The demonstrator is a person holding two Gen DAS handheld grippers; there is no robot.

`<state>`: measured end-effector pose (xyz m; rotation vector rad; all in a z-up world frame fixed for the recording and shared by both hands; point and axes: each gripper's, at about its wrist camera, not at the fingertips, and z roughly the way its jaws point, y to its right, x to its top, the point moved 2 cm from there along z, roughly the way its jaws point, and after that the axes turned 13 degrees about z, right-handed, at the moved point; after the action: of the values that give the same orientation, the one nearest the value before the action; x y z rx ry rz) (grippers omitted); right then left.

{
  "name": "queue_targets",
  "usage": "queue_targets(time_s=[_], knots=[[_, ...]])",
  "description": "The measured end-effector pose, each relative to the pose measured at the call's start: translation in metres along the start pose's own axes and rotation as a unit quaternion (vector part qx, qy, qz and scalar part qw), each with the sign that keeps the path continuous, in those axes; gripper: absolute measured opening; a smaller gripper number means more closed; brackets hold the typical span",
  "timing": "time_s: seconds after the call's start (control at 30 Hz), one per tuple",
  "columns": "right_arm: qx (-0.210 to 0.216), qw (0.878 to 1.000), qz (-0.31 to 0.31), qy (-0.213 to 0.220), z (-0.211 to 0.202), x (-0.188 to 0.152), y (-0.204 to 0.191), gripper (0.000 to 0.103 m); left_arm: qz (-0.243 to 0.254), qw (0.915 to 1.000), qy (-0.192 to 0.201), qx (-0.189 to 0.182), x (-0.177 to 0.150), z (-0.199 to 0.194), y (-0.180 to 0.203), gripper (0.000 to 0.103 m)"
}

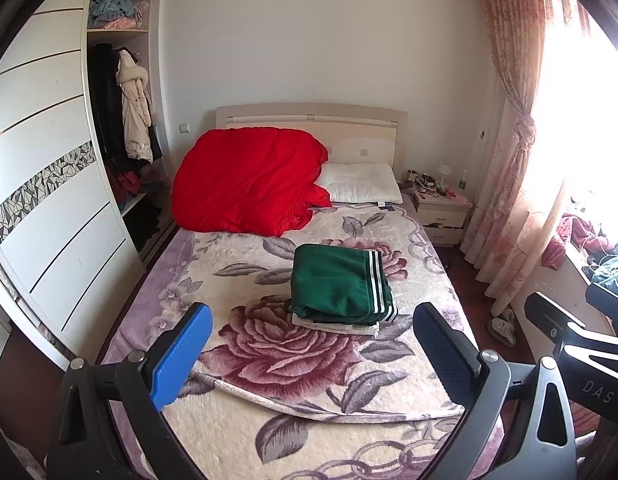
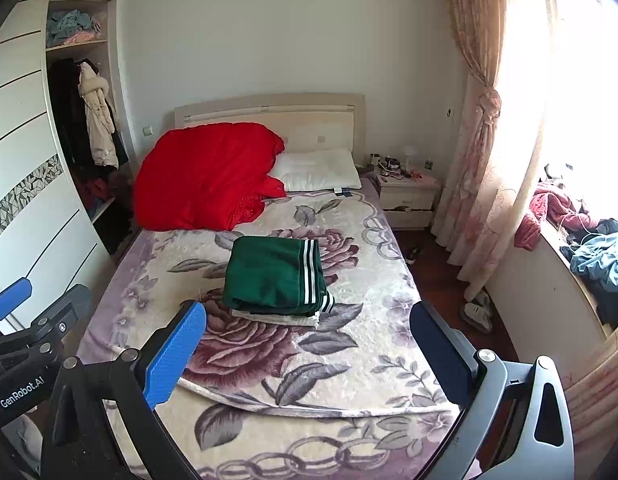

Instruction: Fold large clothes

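Folded green garment point(image 1: 341, 284) atop a pale folded item mid-bed, on the near side of the red quilt point(image 1: 249, 180); left gripper point(image 1: 309, 356) and right gripper point(image 2: 305, 352) hang spread, empty: folding apparently complete.

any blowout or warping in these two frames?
Left wrist view: window blown out white at right, wardrobe lines bowed by fisheye. Right wrist view: same window glare, green folded garment sharp and evenly lit; black vignette in the corners.

Matt green cloth trousers point(image 1: 337, 284) on plush floral blanket point(image 1: 309, 364).
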<state>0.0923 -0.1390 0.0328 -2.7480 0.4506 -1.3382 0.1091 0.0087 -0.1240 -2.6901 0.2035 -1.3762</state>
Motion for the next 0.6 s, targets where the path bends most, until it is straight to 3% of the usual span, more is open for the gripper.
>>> queue_targets(time_s=[0.6], knots=[[-0.014, 1.0, -0.001, 0.012, -0.0065, -0.0053, 0.0082, 0.103, 0.006, 1.0, 0.002, 0.003, 0.0036, -0.0002, 0.0047, 0.103]])
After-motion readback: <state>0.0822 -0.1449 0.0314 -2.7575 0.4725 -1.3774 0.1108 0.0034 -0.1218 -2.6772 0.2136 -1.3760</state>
